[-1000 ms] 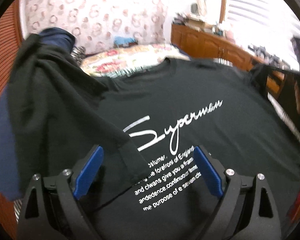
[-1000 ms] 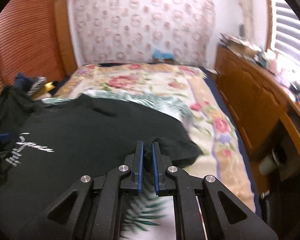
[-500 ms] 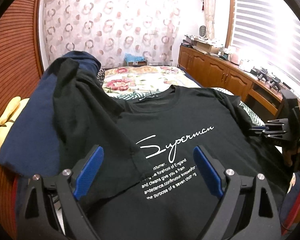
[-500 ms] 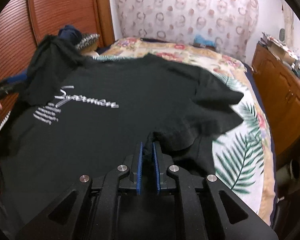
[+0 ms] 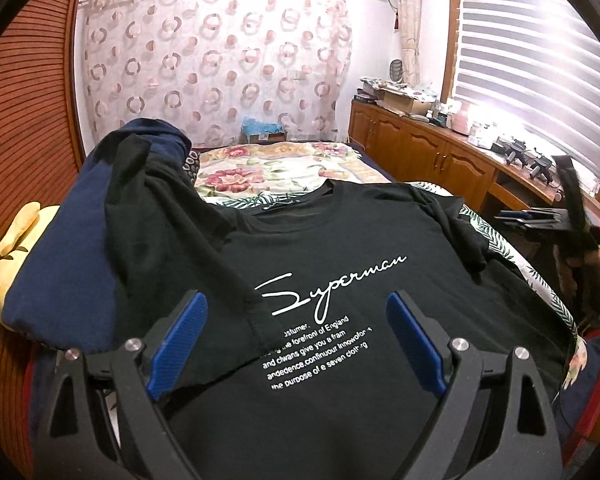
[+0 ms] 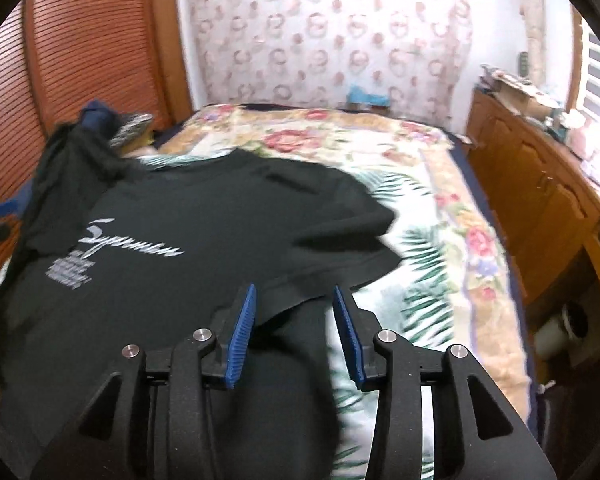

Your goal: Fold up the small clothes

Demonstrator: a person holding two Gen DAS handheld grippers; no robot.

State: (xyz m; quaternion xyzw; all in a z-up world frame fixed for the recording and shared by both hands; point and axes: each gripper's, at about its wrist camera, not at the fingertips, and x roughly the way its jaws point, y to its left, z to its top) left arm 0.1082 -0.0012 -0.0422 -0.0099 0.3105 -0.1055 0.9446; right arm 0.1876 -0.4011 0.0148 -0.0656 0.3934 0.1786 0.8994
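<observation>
I am working over a bed with a flowered cover, a patterned curtain behind it and wooden cabinets along the window side. The black T-shirt lies face up on the bed, printed chest toward me, collar pointing away toward the curtain, so its long axis runs straight out from my left gripper. That gripper hangs over the lower print with its jaws spread wide and nothing between them. The shirt's left sleeve is already turned in across the chest, its cuff lying just ahead of my left finger.

My right gripper sits at the shirt's opposite edge, jaws parted and holding nothing, with the other sleeve directly in front of it; the view is smeared, so I think the cuff lies just past the fingertips rather than between them. The right hand is the nearer one for that sleeve. A navy garment is heaped beside the shirt on my left.
</observation>
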